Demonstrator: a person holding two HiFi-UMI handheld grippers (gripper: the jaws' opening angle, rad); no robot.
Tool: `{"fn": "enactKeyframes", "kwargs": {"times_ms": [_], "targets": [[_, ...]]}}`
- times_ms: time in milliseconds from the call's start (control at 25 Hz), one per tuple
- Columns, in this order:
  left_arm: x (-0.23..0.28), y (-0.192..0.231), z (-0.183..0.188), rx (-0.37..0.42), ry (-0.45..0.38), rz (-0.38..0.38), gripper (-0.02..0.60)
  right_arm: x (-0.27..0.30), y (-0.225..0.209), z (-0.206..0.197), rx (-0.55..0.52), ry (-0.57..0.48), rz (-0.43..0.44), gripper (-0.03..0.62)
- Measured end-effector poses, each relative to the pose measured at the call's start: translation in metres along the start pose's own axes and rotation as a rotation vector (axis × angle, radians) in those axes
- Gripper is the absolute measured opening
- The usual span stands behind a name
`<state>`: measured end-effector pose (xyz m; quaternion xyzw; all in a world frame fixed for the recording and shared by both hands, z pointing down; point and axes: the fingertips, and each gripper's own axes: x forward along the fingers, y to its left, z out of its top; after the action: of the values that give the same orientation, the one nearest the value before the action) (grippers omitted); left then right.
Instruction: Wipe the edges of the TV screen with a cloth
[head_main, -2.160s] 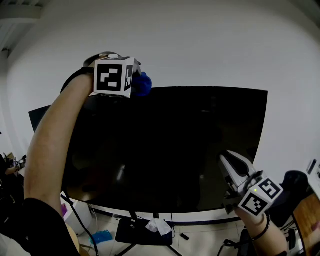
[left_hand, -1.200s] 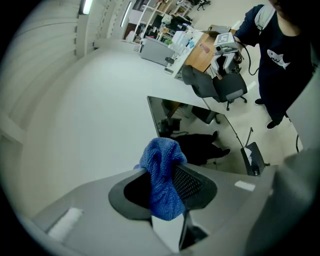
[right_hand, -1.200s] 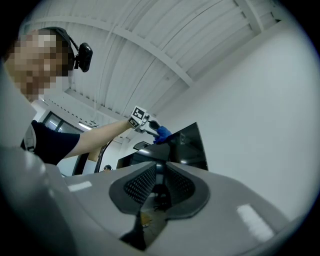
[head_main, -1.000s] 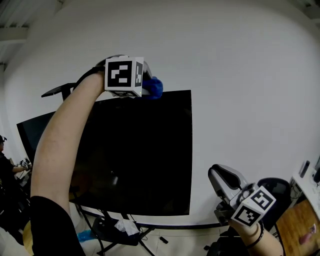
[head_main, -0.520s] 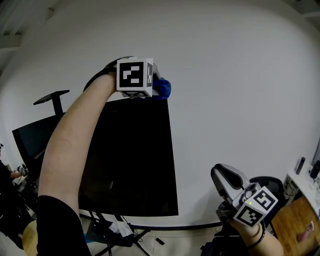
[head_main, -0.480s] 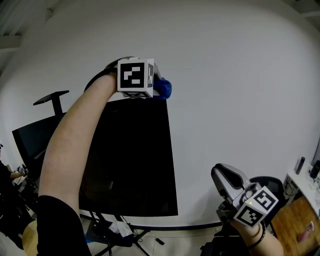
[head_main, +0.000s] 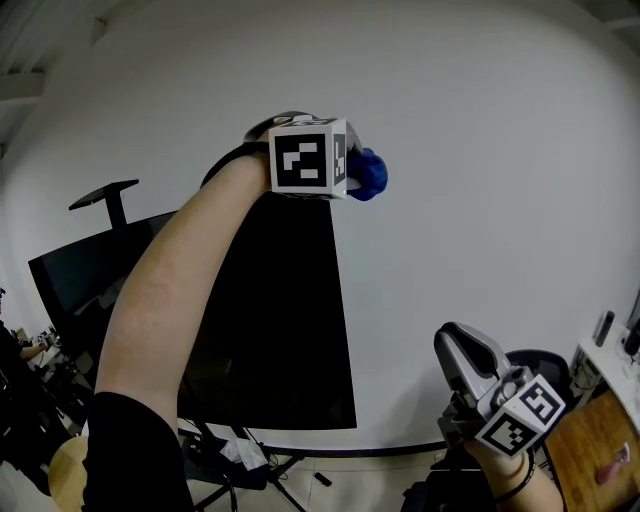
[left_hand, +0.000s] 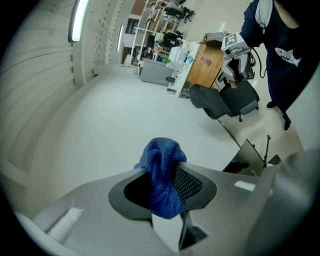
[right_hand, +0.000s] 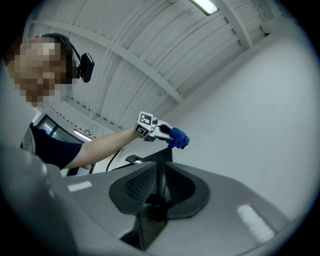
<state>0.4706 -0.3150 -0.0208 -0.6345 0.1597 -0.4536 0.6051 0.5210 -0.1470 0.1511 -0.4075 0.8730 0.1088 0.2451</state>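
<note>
My left gripper (head_main: 352, 171) is raised high at the end of the outstretched arm (head_main: 180, 290). Its jaws are nearly together and pinch a blue cloth (head_main: 368, 175). In the left gripper view the cloth (left_hand: 162, 170) is bunched between the two pads, with a rounded fold sticking out past the tips and a flap hanging below them.

The cloth sits at the top right corner of the TV screen (head_main: 270, 320), just above and slightly beyond where the top edge meets the right edge. From the right gripper view the cloth (right_hand: 177, 137) hangs right over that corner of the TV screen (right_hand: 162, 152). I cannot tell whether it actually touches the frame. The screen is dark and stands angled against the white wall (head_main: 480, 150).

My right gripper (head_main: 458, 345) is low at the right, well apart from the screen and pointing upward. Its jaws are pressed fully together with nothing between them (right_hand: 159, 187).

An office chair (head_main: 540, 365) and a wooden desk (head_main: 600, 440) stand behind it.
</note>
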Motion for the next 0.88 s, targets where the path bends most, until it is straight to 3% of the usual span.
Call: {"fn": "enactKeyframes", "kwargs": {"times_ms": [120, 240, 440, 720, 880], "targets": [[-0.011, 0.001, 0.022, -0.077, -0.148, 0.065, 0.096, -0.002, 0.000, 0.001, 0.012, -0.014, 0.002, 0.049], [-0.029, -0.007, 0.039, -0.206, -0.325, 0.137, 0.092, -0.005, 0.001, 0.001, 0.027, -0.029, 0.002, 0.049], [-0.058, -0.074, 0.052, -0.412, -0.547, 0.199, 0.092, -0.019, 0.012, -0.012, 0.032, -0.030, 0.005, 0.049], [-0.109, -0.226, 0.032, -0.712, -0.691, 0.295, 0.092, -0.033, 0.064, -0.063, 0.070, 0.055, 0.006, 0.054], [-0.126, -0.332, 0.024, -0.944, -0.704, 0.276, 0.092, -0.052, 0.103, -0.099, 0.093, 0.107, -0.031, 0.054]]}}
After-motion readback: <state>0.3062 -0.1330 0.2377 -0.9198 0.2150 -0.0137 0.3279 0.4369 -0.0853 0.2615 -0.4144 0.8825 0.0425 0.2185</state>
